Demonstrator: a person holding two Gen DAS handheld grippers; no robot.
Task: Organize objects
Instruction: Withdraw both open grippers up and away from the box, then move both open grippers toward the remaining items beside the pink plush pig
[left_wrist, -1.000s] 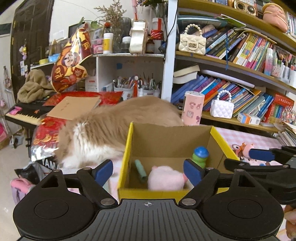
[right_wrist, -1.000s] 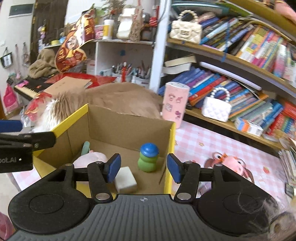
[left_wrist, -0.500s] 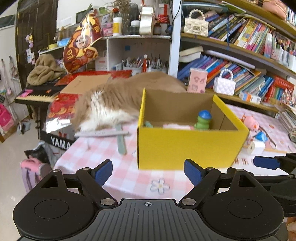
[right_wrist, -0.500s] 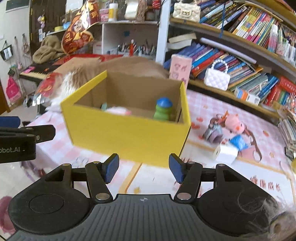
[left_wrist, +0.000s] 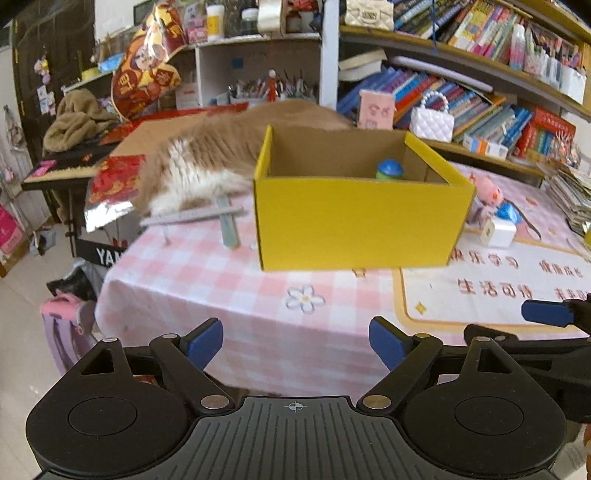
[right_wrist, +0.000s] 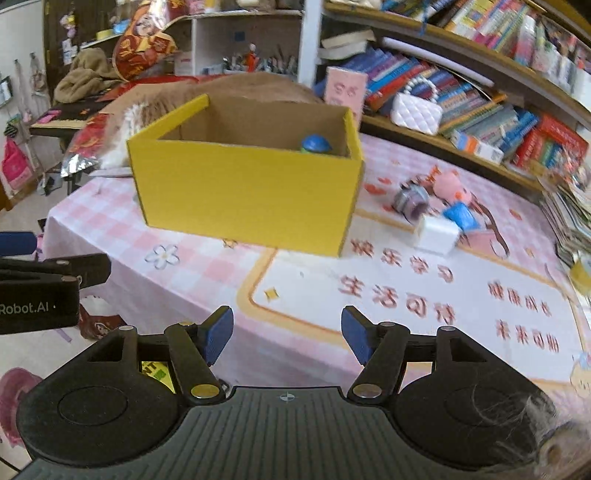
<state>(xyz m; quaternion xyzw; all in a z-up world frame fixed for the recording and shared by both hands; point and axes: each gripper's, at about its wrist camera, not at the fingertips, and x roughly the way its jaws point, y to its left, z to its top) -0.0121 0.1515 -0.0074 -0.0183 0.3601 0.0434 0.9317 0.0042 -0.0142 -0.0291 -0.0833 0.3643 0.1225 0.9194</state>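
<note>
**Box half filled, more toys wait on the table**

Box (right_wrist: 243, 192) stands on the table (right_wrist: 207, 273), with a blue-capped toy (right_wrist: 316, 144) inside. Both grippers are near the table edge, well apart from it. Left gripper (left_wrist: 295, 341) is wide and empty; right gripper (right_wrist: 286, 334) is opening, nothing between its fingers (right_wrist: 218, 332). I judge the next move is a reach right of the box, to the white block (right_wrist: 436, 234) or pink pig (right_wrist: 450, 184).

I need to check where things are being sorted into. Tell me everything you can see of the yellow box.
The yellow box is an open-topped cardboard carton, yellow outside and plain brown inside, standing upright on the pink checked tablecloth. A green toy with a blue cap shows above its rim inside. A furry tan and white animal lies right behind it; contact cannot be told. Neither gripper touches it.
</note>
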